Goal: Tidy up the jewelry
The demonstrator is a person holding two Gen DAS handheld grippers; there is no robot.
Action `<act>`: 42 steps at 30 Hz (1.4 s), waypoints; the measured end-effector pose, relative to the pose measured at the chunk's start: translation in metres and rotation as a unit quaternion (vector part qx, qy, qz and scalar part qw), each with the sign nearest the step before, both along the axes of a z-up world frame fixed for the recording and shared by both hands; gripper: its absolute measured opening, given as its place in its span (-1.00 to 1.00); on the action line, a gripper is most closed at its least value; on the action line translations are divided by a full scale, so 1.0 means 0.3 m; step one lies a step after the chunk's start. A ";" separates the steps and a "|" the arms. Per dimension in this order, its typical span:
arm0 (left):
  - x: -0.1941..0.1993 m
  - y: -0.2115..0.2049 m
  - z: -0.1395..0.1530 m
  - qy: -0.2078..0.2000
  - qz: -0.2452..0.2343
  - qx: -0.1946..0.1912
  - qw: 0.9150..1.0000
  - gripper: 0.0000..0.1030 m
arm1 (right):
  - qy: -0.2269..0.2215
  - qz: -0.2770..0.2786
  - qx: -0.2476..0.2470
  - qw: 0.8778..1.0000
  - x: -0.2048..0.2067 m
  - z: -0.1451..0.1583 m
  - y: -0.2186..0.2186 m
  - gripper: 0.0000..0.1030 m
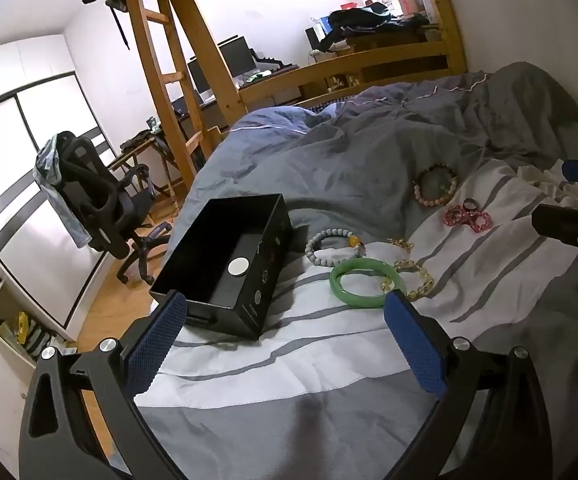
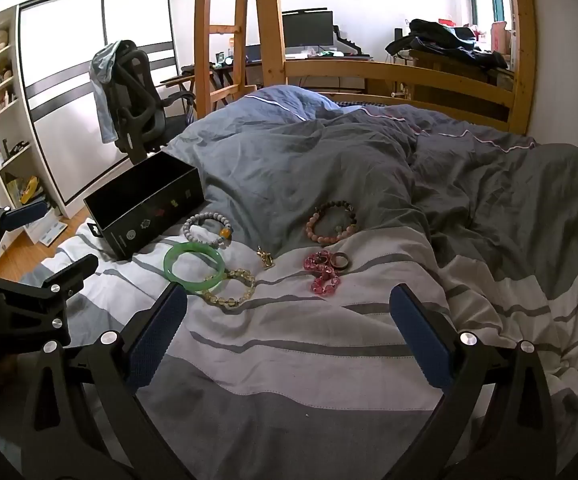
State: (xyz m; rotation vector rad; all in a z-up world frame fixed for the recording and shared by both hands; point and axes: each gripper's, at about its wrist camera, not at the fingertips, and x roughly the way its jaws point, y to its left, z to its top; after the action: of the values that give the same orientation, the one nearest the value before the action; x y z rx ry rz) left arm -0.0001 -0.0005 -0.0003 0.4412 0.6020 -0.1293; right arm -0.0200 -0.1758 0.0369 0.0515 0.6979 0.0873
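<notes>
An open black box (image 1: 225,264) (image 2: 145,208) sits on the bed with a round silver disc (image 1: 237,268) inside. Beside it lie a grey bead bracelet (image 1: 331,246) (image 2: 205,230), a green bangle (image 1: 365,282) (image 2: 193,266), a yellow bead bracelet (image 1: 413,280) (image 2: 233,288), a gold pendant (image 2: 265,258), a pink bead bracelet (image 1: 435,188) (image 2: 331,222), a red bead bracelet (image 1: 467,218) (image 2: 323,272) and a dark ring (image 2: 340,261). My left gripper (image 1: 285,312) is open and empty just short of the box and bangle. My right gripper (image 2: 289,304) is open and empty in front of the jewelry.
The bed has a striped grey and white sheet (image 2: 309,352) and a rumpled grey duvet (image 2: 329,148). A wooden loft frame with ladder (image 2: 225,32), an office chair (image 2: 137,92) and a desk with monitors (image 2: 307,32) stand beyond. The left gripper shows at the left of the right wrist view (image 2: 17,256).
</notes>
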 end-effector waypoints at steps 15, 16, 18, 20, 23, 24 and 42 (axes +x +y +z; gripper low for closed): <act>0.001 0.001 0.000 -0.002 0.000 -0.005 1.000 0.89 | 0.003 0.000 0.000 1.000 0.003 -0.001 -0.001 0.94; 0.000 0.002 0.001 -0.002 -0.001 -0.006 1.000 0.89 | 0.003 0.000 0.000 1.000 0.002 -0.001 -0.001 0.94; 0.001 0.001 0.000 -0.003 -0.001 -0.007 1.000 0.89 | 0.003 0.000 0.000 1.000 0.003 -0.001 -0.001 0.94; 0.014 0.006 0.014 -0.003 0.000 -0.008 1.000 0.89 | 0.003 0.000 0.000 1.000 0.003 -0.001 -0.001 0.94; 0.010 0.003 0.028 -0.002 -0.002 -0.008 1.000 0.89 | 0.003 0.000 0.000 1.000 0.003 -0.002 0.000 0.94; 0.014 0.005 0.031 -0.002 -0.002 -0.008 1.000 0.89 | 0.003 0.000 0.000 1.000 0.003 -0.002 0.000 0.94; 0.015 0.009 0.032 -0.001 -0.001 -0.011 1.000 0.89 | 0.004 0.000 -0.001 1.000 0.001 -0.004 0.005 0.94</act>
State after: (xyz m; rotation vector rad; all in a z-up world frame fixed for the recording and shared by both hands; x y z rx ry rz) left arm 0.0044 0.0021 0.0094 0.4211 0.5966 -0.1374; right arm -0.0198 -0.1744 0.0357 0.0498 0.7059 0.0867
